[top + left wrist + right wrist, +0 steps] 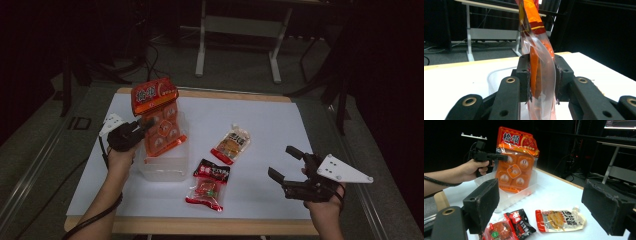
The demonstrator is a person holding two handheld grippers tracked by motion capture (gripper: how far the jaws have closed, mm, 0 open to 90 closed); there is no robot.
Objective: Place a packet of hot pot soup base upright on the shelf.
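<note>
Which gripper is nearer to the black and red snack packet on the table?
The right gripper. It hovers open just beside the black and red packet, while the left gripper is beyond it, shut on the orange bag over the clear container.

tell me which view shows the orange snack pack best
The right gripper view: the orange snack pack faces the camera whole, upright over the clear tray, with the left hand-held gripper clamped on its edge. The high view shows it smaller and from above. The left gripper view shows just its edge between the pads.
</note>
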